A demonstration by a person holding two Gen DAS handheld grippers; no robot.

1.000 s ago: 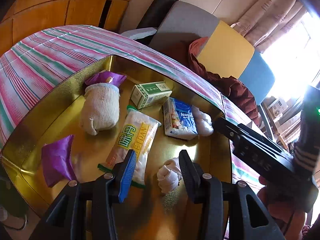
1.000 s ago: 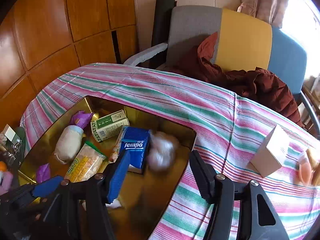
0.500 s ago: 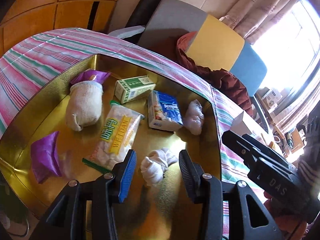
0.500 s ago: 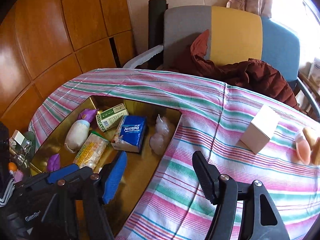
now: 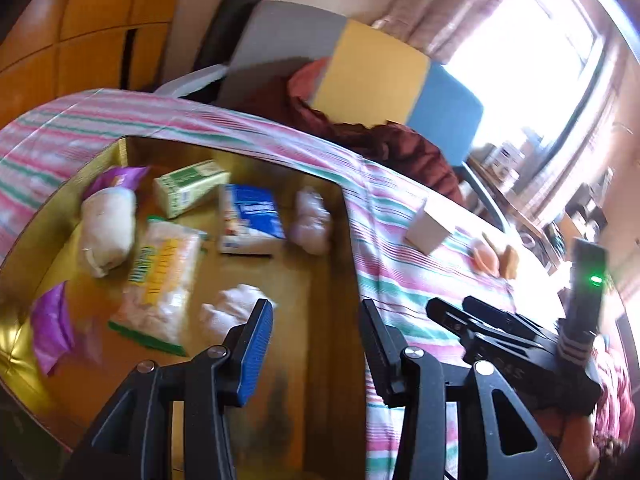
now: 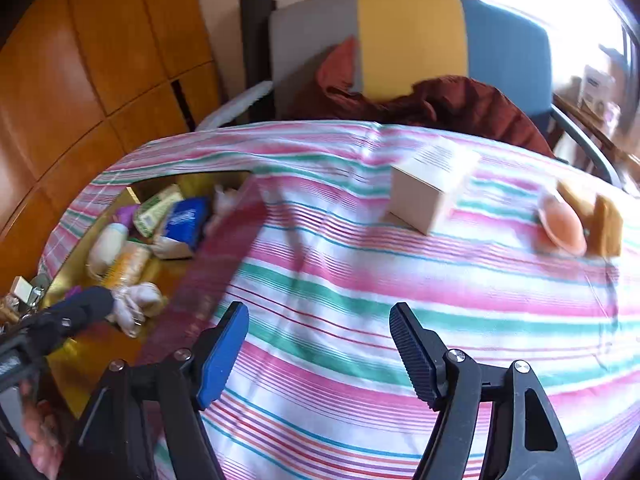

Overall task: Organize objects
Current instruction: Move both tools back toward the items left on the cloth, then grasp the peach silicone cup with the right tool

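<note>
A gold box (image 5: 352,240) sits on the striped tablecloth (image 6: 360,280) and holds a blue tissue pack (image 5: 250,220), a green carton (image 5: 188,188), a yellow snack bag (image 5: 164,280), a cream sock roll (image 5: 106,232), purple packets (image 5: 50,328) and two white bundles (image 5: 310,220). My left gripper (image 5: 316,324) is open and empty above the box's right side, next to the nearer white bundle (image 5: 230,312). My right gripper (image 6: 320,332) is open and empty over the cloth. A cream box (image 6: 428,192) and an orange item (image 6: 560,228) lie ahead of it.
A grey, yellow and blue chair (image 6: 400,40) with a dark red jacket (image 6: 460,100) stands behind the table. Wooden panels (image 6: 80,60) are on the left. A bright window (image 5: 540,60) is on the right. Small clutter (image 6: 20,292) sits past the table's left edge.
Both grippers have swung right, away from the gold box. The right gripper now faces the cream box and orange item. The white bundle has slid left of the left jaws.
</note>
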